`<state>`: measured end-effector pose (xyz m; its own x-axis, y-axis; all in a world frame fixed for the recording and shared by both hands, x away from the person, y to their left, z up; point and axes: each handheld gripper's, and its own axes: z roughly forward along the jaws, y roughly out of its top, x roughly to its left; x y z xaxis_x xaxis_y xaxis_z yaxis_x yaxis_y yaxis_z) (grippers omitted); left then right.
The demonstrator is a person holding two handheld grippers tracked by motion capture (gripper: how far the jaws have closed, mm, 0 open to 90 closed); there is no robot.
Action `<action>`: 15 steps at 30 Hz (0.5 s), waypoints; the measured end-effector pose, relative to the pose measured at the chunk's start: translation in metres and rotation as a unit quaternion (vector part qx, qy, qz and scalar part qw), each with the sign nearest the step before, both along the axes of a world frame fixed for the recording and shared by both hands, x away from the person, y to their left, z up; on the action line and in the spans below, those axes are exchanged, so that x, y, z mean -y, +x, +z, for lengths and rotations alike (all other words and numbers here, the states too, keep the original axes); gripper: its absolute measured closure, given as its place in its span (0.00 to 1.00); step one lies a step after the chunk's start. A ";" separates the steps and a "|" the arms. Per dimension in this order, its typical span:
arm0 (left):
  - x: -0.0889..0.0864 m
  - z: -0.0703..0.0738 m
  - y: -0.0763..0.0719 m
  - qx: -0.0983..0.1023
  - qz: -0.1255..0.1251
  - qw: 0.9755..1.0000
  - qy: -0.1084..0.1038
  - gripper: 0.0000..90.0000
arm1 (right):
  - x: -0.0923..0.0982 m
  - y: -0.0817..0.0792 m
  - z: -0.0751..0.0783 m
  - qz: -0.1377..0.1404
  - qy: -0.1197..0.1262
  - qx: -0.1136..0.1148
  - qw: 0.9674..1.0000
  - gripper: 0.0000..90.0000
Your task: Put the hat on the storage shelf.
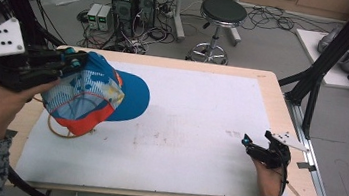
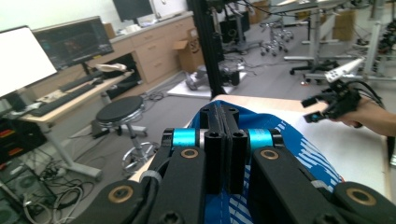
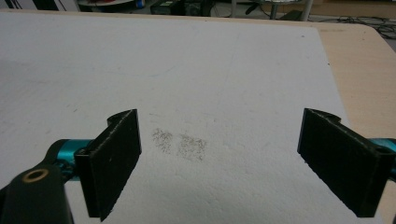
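Left tongs (image 2: 226, 140), nearest the lens in the left gripper view: the two black jaws stand pressed together on a fold of blue fabric, clamped on the cap (image 1: 93, 95). In the high view the cap hangs from these tongs (image 1: 69, 60) over the left part of the worktop (image 1: 270, 84), its blue brim pointing toward the centre and its patterned white, blue and orange crown turned toward the person. It appears raised just above the white mat (image 1: 198, 131); whether its lower edge touches the mat cannot be told. A tan ring (image 1: 60, 130) lies on the mat under it.

Right tongs (image 1: 257, 147): jaws wide apart and empty in the right gripper view, held low over the mat near its right edge, well apart from the cap. A faint grey smudge (image 3: 180, 142) marks the mat between them.

Risks, as judged: the grip takes only a thin pinch of cloth at the crown, so a quick swing could let the fabric slide out and drop the cap. Lowering it without care could catch the ring beneath and drag it.
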<state>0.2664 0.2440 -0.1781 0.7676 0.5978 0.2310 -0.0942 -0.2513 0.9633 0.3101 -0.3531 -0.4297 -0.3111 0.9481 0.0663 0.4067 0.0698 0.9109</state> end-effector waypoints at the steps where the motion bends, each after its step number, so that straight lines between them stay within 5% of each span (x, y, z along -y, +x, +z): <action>1: -0.003 0.002 0.001 0.001 0.004 1.000 -0.001 0.99 | 0.000 0.000 0.000 0.000 0.000 0.000 1.000 0.14; 15: -0.044 0.012 0.015 0.014 0.081 0.997 -0.007 0.99 | 0.000 0.002 -0.001 0.002 0.000 -0.006 1.000 0.14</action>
<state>0.2818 0.2882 -0.1665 0.6535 0.7172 0.2421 -0.0797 -0.2528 0.9642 0.3120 -0.3531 -0.4306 -0.3142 0.9468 0.0693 0.4173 0.0722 0.9059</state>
